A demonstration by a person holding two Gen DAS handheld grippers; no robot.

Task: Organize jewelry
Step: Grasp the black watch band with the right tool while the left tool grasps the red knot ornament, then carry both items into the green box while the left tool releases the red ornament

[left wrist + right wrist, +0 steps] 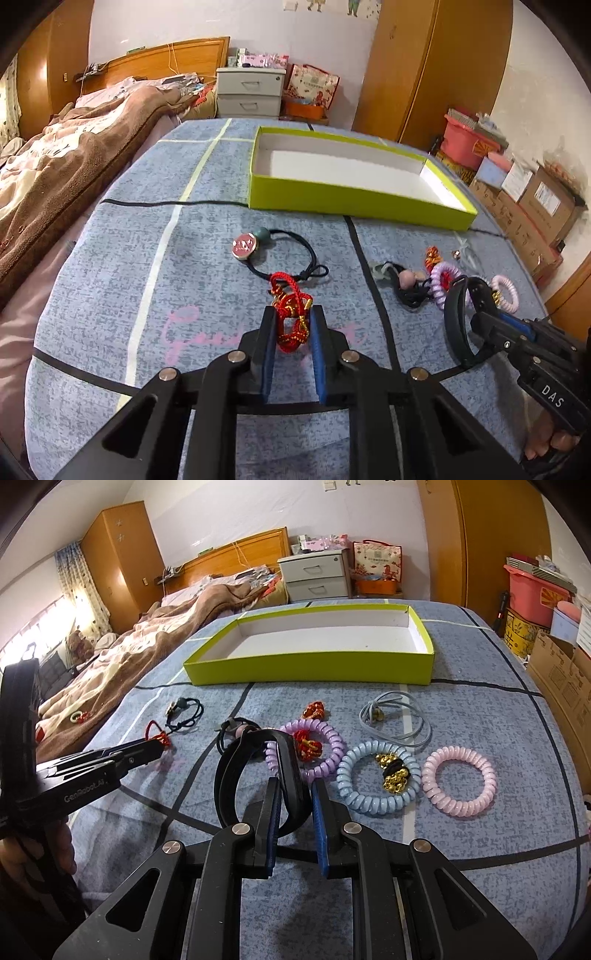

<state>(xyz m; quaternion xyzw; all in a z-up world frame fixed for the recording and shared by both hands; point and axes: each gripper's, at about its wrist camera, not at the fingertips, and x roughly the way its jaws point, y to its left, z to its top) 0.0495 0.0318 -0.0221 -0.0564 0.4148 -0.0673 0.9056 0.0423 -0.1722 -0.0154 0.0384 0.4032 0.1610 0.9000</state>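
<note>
1. A red braided cord bracelet with gold beads (291, 325) is pinched between the blue pads of the left gripper (291, 321), whose jaws are nearly closed around it; the bracelet rests on the blue-grey bedspread (110, 295).
2. A wide black band (266, 775) is clamped by the right gripper (295, 794), with one side of the loop held between the narrowly parted jaws and the rest of the loop standing up to the left.
3. Just beyond the red bracelet, a black hair tie with a round pink charm and a green bead (258, 247) is laid flat on the bedspread.
4. To the right of the black band, three spiral coil hair ties are laid in a row: a lilac one (317, 746) with a red and gold knot inside it, a pale blue one (380, 779) with gold beads and a black tie inside it, and a pink one (458, 779).
5. A grey cord with a small bell (395, 716) is seen behind the coils, and a dark tie with pink beads (236, 731) behind the black band.
6. An open lime-green box with a white inside (310, 668) is set farther back on the bedspread, well apart from the jewelry; nothing is seen in it.
7. A brown blanket (155, 646) is spread over the bed to the left, and a white two-drawer nightstand (314, 576) stands against the far wall.
</note>
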